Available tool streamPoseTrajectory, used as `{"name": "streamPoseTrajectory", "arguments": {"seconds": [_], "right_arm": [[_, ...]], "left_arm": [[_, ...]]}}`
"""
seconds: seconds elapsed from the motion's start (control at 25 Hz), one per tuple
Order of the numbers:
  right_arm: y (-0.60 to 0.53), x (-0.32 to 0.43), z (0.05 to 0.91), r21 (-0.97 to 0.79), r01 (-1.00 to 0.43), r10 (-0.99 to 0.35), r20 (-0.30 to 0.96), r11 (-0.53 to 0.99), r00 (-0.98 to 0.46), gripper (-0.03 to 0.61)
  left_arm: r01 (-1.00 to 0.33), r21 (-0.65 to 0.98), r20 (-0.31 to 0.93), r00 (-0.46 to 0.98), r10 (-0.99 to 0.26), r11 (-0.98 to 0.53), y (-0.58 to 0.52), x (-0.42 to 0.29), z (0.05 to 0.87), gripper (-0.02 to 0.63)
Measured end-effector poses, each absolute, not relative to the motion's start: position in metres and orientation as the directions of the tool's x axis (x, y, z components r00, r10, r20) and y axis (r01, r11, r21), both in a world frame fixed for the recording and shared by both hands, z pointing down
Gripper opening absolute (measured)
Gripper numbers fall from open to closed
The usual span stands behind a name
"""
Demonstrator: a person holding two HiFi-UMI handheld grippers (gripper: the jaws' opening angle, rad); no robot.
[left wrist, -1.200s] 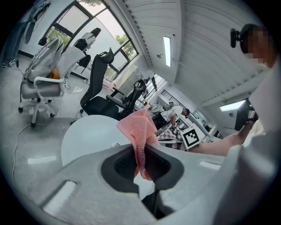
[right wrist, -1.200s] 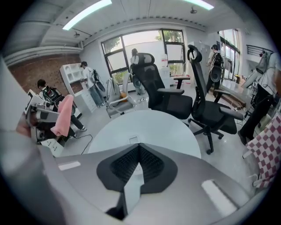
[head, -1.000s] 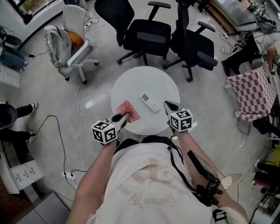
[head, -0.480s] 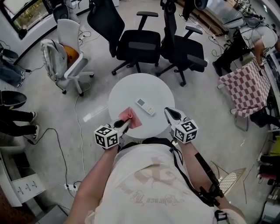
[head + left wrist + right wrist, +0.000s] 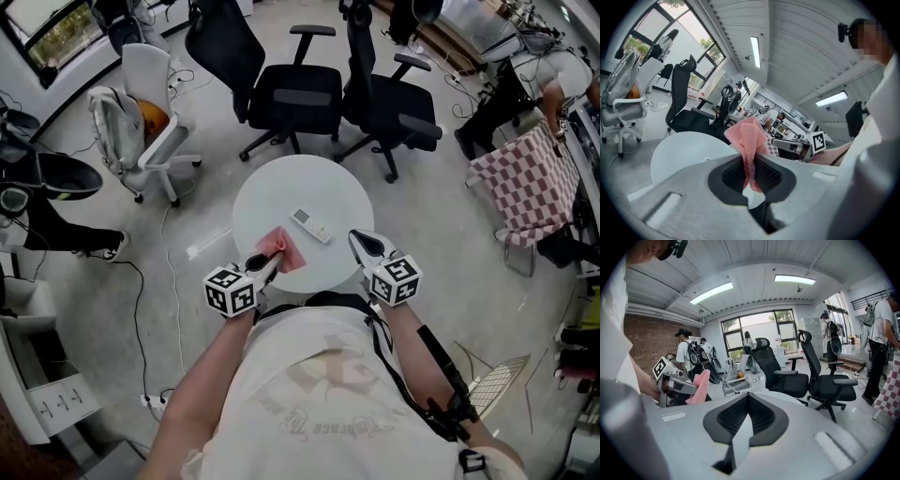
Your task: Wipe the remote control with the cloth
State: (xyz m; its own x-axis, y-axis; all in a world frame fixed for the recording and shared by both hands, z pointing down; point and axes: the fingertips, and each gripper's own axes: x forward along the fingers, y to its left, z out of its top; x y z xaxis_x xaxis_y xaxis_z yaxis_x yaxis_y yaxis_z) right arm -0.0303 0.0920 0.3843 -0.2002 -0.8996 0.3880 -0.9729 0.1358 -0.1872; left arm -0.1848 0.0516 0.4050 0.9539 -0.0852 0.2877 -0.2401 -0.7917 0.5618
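The left gripper (image 5: 262,266) is clamped on the pink cloth (image 5: 281,249) over the table's (image 5: 272,192) near-left edge. The right gripper (image 5: 362,243), jaws together and empty, is at the near-right edge. The remote control (image 5: 310,225) lies at table centre. Lay the cloth flat on it and wipe lengthwise, stopping short of the rim. The table's far half is bare; chairs (image 5: 300,89) stand beyond.

Counted: one round table (image 5: 272,187), one remote control (image 5: 310,225), one pink cloth (image 5: 282,249), two grippers near, the left gripper (image 5: 269,261) and the right gripper (image 5: 358,240), two black office chairs (image 5: 292,89) far, and one white chair (image 5: 155,127) far left.
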Motion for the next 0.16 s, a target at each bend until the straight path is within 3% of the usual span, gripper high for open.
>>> {"name": "streamPoseTrajectory", "arguments": {"seconds": [0.16], "right_arm": [[0.0984, -0.0321, 0.3879, -0.191, -0.972, -0.900, 0.386, 0.139, -0.205, 0.006]], "left_arm": [[-0.239, 0.555, 0.288, 0.954, -0.086, -0.797, 0.0584, -0.1844, 0.4068, 0.018]]}}
